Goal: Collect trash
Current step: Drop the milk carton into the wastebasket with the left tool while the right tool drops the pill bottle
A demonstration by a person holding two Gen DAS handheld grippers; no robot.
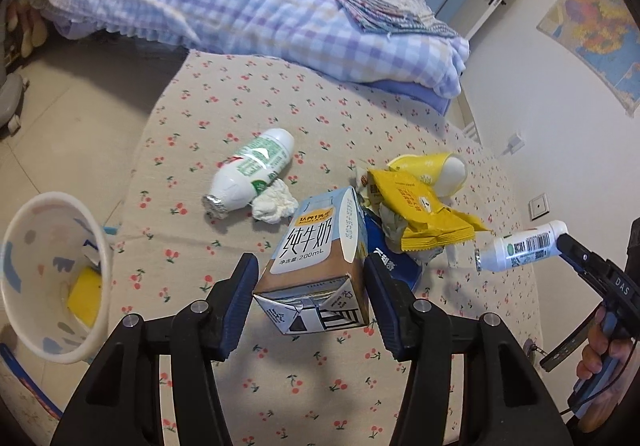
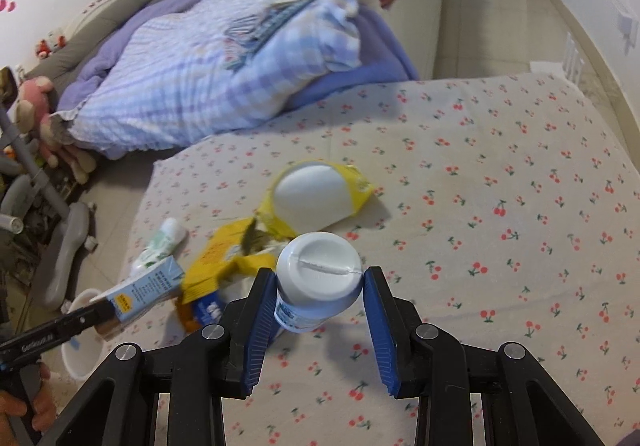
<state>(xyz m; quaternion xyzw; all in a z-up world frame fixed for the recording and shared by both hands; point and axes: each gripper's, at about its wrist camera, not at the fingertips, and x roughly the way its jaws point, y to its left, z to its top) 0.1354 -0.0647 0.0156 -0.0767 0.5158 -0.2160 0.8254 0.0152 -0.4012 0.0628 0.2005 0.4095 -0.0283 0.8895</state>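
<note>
My left gripper (image 1: 310, 278) is shut on a blue and brown milk carton (image 1: 316, 258) and holds it above the cherry-print bed. It also shows in the right wrist view (image 2: 138, 290). My right gripper (image 2: 320, 278) is shut on a small white bottle (image 2: 318, 278), held bottom toward the camera; the bottle shows in the left wrist view (image 1: 520, 246). On the bed lie a green-labelled white bottle (image 1: 250, 170), a crumpled tissue (image 1: 274, 202), yellow wrappers (image 1: 420, 210), a crushed yellow cup (image 1: 434, 170) and a blue packet (image 1: 394, 268). A white bin (image 1: 56, 278) stands at the left.
A checked purple quilt (image 1: 240, 6) with a folded cloth (image 1: 384, 10) lies at the far end of the bed. The tiled floor (image 1: 72, 118) is to the left. Soft toys (image 2: 36, 106) and a grey stand (image 2: 68, 242) sit by the bed. A white wall (image 1: 560, 106) is to the right.
</note>
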